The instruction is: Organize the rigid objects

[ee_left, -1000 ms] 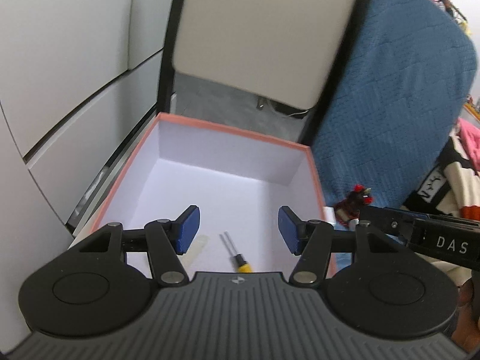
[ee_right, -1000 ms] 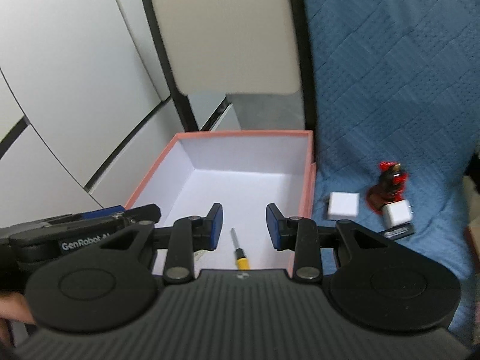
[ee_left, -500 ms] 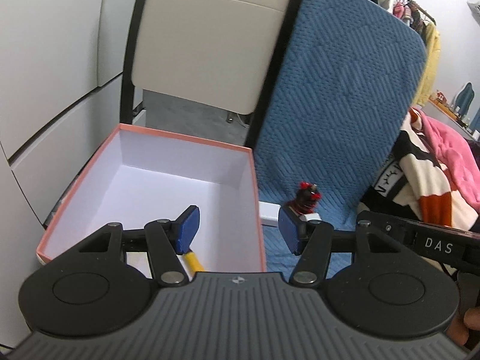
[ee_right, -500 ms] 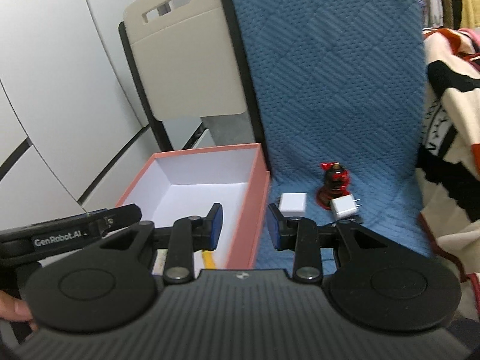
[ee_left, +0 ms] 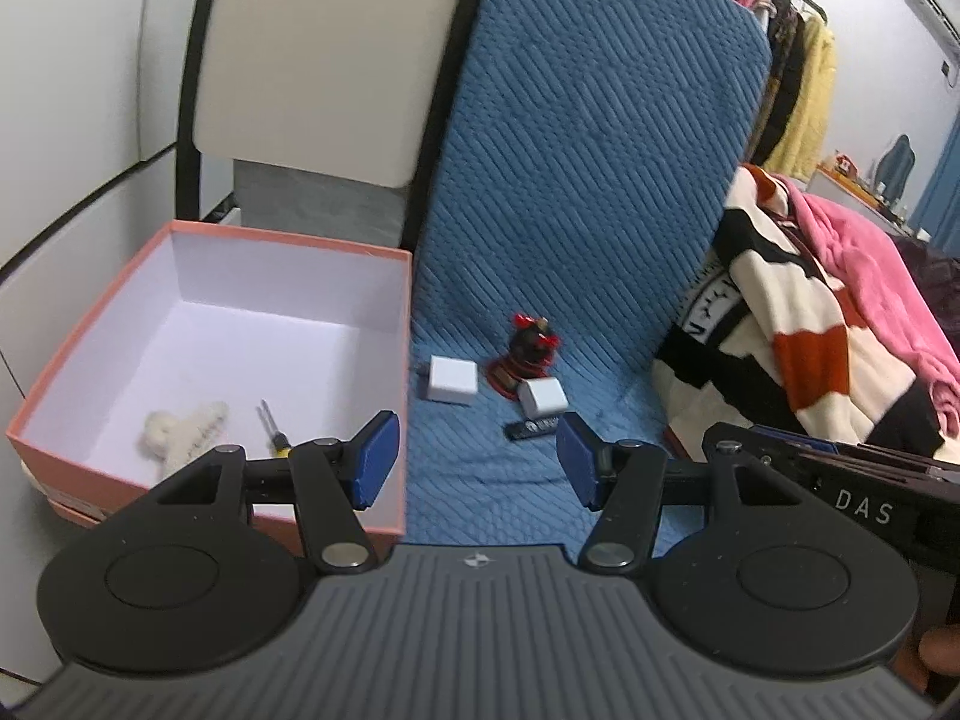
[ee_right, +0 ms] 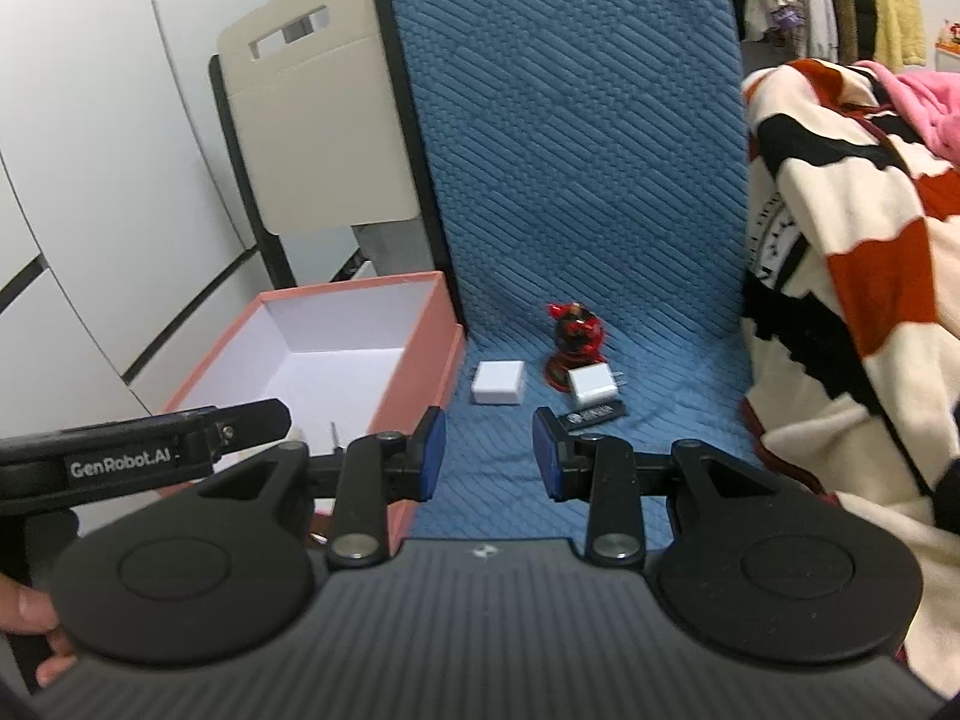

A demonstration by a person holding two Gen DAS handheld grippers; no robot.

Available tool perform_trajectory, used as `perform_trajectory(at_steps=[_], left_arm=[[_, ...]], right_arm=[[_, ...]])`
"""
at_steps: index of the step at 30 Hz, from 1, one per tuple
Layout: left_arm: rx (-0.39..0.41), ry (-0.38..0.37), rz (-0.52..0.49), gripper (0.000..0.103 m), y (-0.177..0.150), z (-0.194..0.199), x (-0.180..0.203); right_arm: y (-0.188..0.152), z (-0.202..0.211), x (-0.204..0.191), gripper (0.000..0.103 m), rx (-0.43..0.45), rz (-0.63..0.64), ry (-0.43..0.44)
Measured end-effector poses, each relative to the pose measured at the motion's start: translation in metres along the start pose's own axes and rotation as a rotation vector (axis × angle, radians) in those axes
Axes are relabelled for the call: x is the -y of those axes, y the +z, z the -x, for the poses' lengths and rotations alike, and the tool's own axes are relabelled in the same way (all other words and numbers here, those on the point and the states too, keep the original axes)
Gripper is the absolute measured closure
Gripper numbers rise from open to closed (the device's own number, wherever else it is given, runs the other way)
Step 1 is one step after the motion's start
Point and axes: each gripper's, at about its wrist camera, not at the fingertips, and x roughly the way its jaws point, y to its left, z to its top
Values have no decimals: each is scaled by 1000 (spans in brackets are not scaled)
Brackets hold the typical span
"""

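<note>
A pink box (ee_left: 414, 324) with a white inside stands on the left of a blue quilted cover (ee_left: 570, 210). In it lie a yellow-handled screwdriver (ee_left: 271, 429) and a cream fuzzy clip (ee_left: 183, 429). On the cover beside the box lie a white cube (ee_left: 453, 379), a white plug charger (ee_left: 543, 397), a red and black figurine (ee_left: 529, 348) and a small black bar (ee_left: 534, 429). My left gripper (ee_left: 477, 468) is open and empty, above the cover near the box's right wall. My right gripper (ee_right: 487, 459) is open and empty, short of the white cube (ee_right: 498, 383) and charger (ee_right: 594, 387).
A beige chair back (ee_left: 324, 60) stands behind the box. A striped cream, black and orange blanket (ee_right: 852, 276) and a pink blanket (ee_left: 864, 276) lie on the right. White cabinet doors (ee_right: 90, 150) are on the left. Clothes hang at the far right (ee_left: 792, 78).
Both grippers have swung right, from over the box to over the blue cover. The small objects on the cover are now centred ahead. Both stay open and empty.
</note>
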Motion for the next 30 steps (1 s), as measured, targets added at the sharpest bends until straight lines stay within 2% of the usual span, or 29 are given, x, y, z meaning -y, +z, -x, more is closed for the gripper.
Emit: perform_trajectory(at_steps=[5, 19, 26, 28, 30], left_arm=[[1, -9, -10, 34, -11, -4, 15], [-64, -38, -29, 33, -44, -37, 35], [-67, 11, -121, 33, -46, -63, 48], [-80, 15, -134, 33, -45, -74, 47], [-89, 15, -133, 33, -41, -83, 44]], right_arm=[[-15, 4, 15, 68, -7, -4, -12], [-51, -8, 46, 68, -26, -34, -41], [-56, -27, 63, 67, -37, -77, -49], [-55, -33, 66, 67, -41, -92, -89], [-53, -37, 68, 65, -35, -98, -84]])
